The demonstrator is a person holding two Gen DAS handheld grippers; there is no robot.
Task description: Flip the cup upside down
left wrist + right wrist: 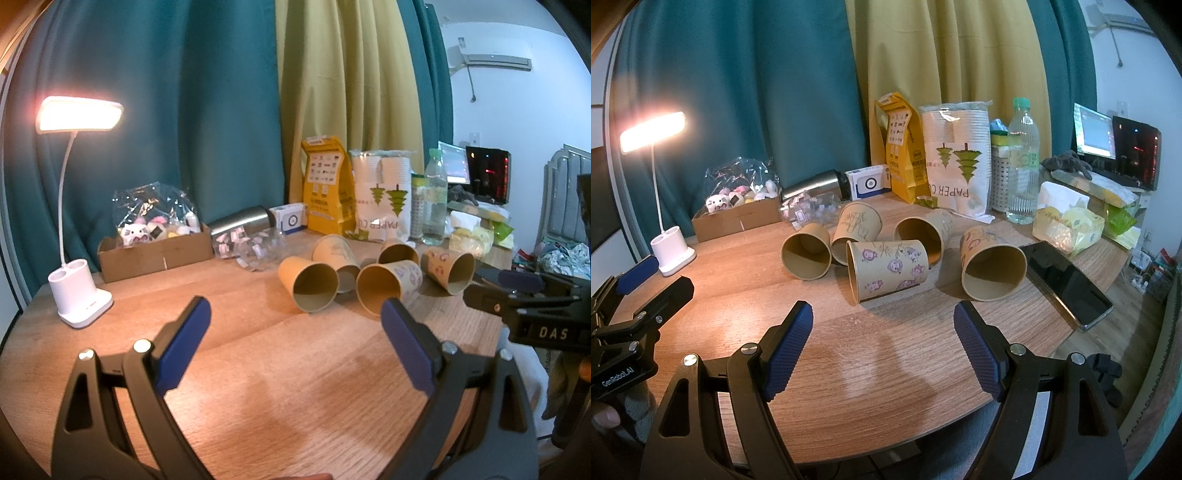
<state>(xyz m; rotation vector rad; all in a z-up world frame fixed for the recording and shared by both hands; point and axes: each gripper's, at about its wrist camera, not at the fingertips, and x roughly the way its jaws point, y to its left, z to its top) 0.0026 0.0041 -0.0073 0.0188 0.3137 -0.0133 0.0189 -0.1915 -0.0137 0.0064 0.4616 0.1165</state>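
Observation:
Several brown paper cups lie on their sides in a cluster on the wooden table point(886, 354). Nearest my right gripper point(882, 317) is a cup with purple drawings point(890, 267), mouth to the left. A plain cup point(809, 254) lies left of it and another cup point(991, 269) right of it, both mouths toward me. My right gripper is open and empty, a little short of the cups. My left gripper point(295, 314) is open and empty, just before a plain cup point(310, 282) and the purple-drawn cup point(388, 282).
A lit white desk lamp point(670, 254) stands at the left. A cardboard box of toys point(738, 218), a steel flask point(816, 186), a yellow bag point(901, 155), a pack of paper cups point(960, 155) and a water bottle point(1021, 162) line the back. A phone point(1067, 284) lies at the right edge.

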